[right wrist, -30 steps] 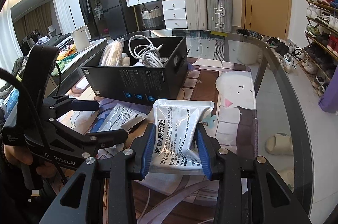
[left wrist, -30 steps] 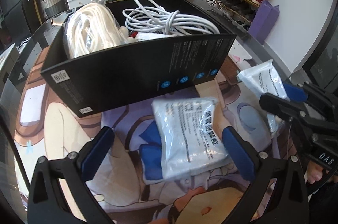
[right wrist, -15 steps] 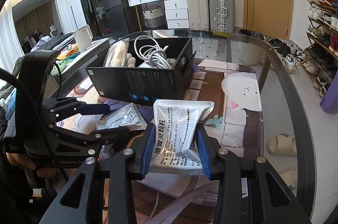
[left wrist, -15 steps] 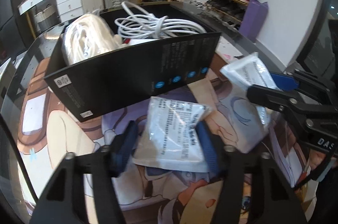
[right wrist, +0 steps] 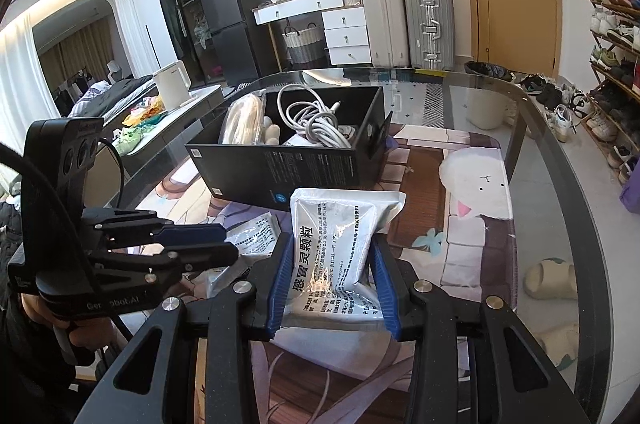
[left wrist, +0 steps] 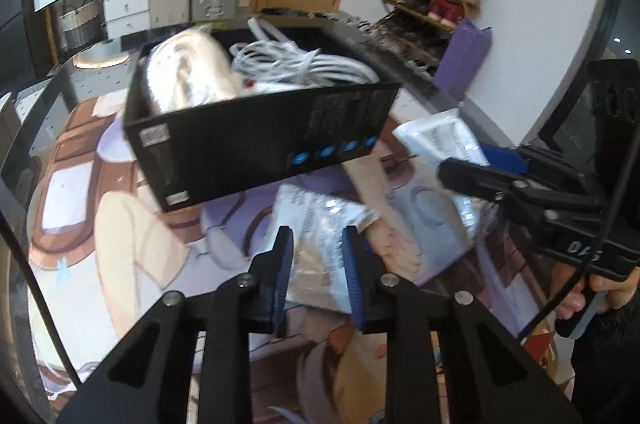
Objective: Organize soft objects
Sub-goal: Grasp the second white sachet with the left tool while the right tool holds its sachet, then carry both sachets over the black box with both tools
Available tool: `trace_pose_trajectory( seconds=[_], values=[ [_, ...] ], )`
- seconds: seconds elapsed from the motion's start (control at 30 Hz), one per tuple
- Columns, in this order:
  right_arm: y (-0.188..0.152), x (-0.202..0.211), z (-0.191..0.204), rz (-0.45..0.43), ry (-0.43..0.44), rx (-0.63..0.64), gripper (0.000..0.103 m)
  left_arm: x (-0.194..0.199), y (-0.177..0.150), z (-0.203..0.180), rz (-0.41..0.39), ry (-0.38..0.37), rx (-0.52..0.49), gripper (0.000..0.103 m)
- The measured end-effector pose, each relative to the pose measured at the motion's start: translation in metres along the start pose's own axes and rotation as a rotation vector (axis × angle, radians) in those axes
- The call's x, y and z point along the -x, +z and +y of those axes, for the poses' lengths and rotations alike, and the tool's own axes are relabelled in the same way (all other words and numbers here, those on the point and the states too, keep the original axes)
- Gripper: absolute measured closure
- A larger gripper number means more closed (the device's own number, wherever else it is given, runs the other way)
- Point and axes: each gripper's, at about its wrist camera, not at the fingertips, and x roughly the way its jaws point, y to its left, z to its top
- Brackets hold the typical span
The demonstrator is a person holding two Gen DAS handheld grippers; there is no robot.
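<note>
A silver-white medicine packet (left wrist: 320, 220) sits between the blue pads of my left gripper (left wrist: 317, 236), which is shut on it just in front of the black box (left wrist: 260, 139). The open box holds a coiled white cable (left wrist: 304, 67) and a white bundle in clear plastic (left wrist: 188, 79). My right gripper (right wrist: 332, 244) is shut on a second printed packet (right wrist: 336, 232), held upright off the table to the right of the box (right wrist: 288, 167). The right wrist view shows the left gripper (right wrist: 224, 248) low at the left with its packet (right wrist: 254, 234).
The glass table (right wrist: 560, 159) carries a cartoon mat (right wrist: 472, 224) and curves away at the right. Slippers (right wrist: 550, 278) show through the glass. Suitcases (right wrist: 428, 23), a drawer unit (right wrist: 346, 35) and a shoe rack (right wrist: 612, 55) stand behind.
The left jaws went from wide open around the flat-lying packet to shut on it, and the gripper drew nearer the box. The right gripper kept its packet and stayed put.
</note>
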Motion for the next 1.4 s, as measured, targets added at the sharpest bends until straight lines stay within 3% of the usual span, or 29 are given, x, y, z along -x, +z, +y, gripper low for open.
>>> trace_pose_trajectory(
  seconds=[0.07, 0.13, 0.17, 0.2, 0.37, 0.67, 0.93, 0.97, 1.07, 1.17, 1.4],
  values=[
    [0.0, 0.0, 0.002, 0.002, 0.002, 0.003, 0.064, -0.001, -0.002, 0.006, 0.013, -0.007, 0.019, 0.078],
    [0.001, 0.0, 0.003, 0.003, 0.005, 0.005, 0.064, -0.003, -0.004, 0.01, 0.033, -0.011, 0.029, 0.063],
    [0.0, 0.0, 0.003, 0.004, 0.005, 0.006, 0.064, -0.003, -0.003, 0.01, 0.034, 0.006, 0.034, 0.044],
    [0.0, -0.001, 0.004, 0.006, 0.006, 0.008, 0.064, -0.004, -0.002, 0.01, 0.031, 0.007, 0.035, 0.039],
    [0.001, -0.001, 0.004, 0.01, 0.007, 0.012, 0.064, -0.011, 0.001, 0.005, 0.044, 0.005, 0.015, 0.023],
    [0.001, -0.001, 0.0, 0.011, 0.005, 0.005, 0.064, -0.012, 0.005, 0.003, 0.062, -0.049, 0.041, 0.022],
    [0.001, -0.001, 0.003, 0.011, 0.007, 0.013, 0.064, -0.02, 0.001, -0.016, 0.049, 0.032, -0.048, 0.022],
    [0.001, -0.001, 0.003, 0.011, 0.007, 0.014, 0.064, -0.021, 0.002, -0.018, 0.05, 0.045, -0.054, 0.025],
    [0.001, -0.001, 0.003, 0.011, 0.007, 0.014, 0.064, -0.023, 0.004, -0.02, 0.043, 0.123, -0.09, 0.051],
    [0.001, -0.001, 0.002, 0.01, 0.007, 0.015, 0.064, -0.019, 0.006, -0.011, 0.034, 0.087, -0.058, 0.062],
    [0.001, 0.001, 0.004, 0.001, 0.009, 0.013, 0.064, -0.007, 0.001, 0.004, -0.004, 0.03, -0.008, 0.066]
  ],
)
